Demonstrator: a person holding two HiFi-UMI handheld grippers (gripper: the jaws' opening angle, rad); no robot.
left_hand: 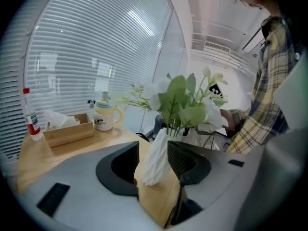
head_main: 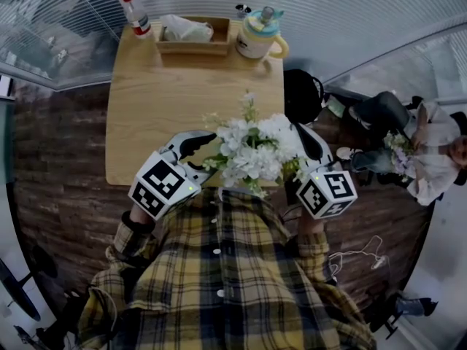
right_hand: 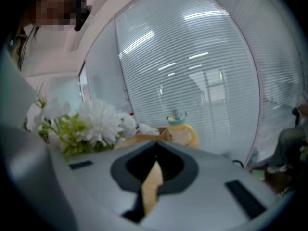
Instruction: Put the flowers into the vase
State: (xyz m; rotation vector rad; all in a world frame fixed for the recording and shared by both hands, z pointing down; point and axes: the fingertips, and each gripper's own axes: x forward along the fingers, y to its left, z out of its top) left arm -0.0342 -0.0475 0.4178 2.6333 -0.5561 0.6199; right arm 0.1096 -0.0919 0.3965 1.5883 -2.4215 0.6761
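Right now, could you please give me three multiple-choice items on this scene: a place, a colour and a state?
1. Where on the table is the mug? A far right corner; B near edge; C centre.
2. What colour are the flowers? A red; B white; C purple.
3. Around the vase, the left gripper has its jaws: A clamped on it; B wide apart; C out of view.
Answers: 1 A, it stands right of the tissue box; 2 B, the blooms are white; 3 B, table shows between vase and jaw.
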